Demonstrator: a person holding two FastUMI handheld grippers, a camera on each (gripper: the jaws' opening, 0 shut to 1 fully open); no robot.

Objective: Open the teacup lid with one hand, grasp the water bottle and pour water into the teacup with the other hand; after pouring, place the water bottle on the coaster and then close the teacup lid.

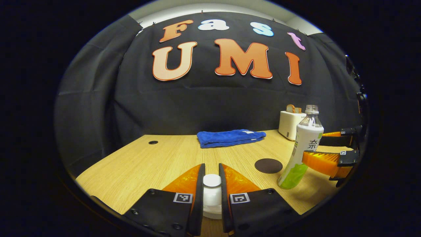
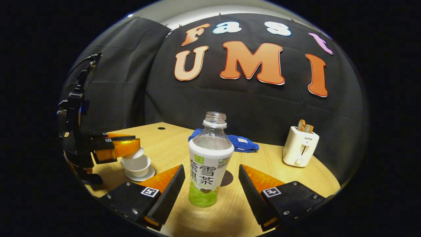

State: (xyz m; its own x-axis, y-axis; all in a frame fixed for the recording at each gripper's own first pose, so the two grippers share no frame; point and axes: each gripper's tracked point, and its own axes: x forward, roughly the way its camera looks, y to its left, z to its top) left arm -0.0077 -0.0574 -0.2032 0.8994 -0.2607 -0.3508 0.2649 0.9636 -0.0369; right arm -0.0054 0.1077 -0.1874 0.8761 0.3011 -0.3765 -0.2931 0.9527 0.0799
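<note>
My left gripper point(image 1: 211, 171) is shut on the knob of the white teacup lid point(image 1: 212, 194). In the right gripper view that left gripper point(image 2: 131, 148) holds the lid point(image 2: 136, 153) tilted just over the white teacup point(image 2: 136, 164), which stands on its saucer point(image 2: 140, 176). The uncapped water bottle point(image 2: 210, 154) stands upright on the table between the fingers of my open right gripper point(image 2: 211, 168), with a gap on each side. The left gripper view shows the bottle point(image 1: 301, 148) with the right gripper point(image 1: 314, 144) around it. The dark round coaster point(image 1: 268, 165) lies just left of the bottle.
A folded blue towel point(image 1: 230, 137) lies at the back of the wooden table point(image 1: 138, 164). A white toaster point(image 2: 300, 146) with bread in it stands at the back right. A small dark hole point(image 1: 153, 142) marks the table's far left.
</note>
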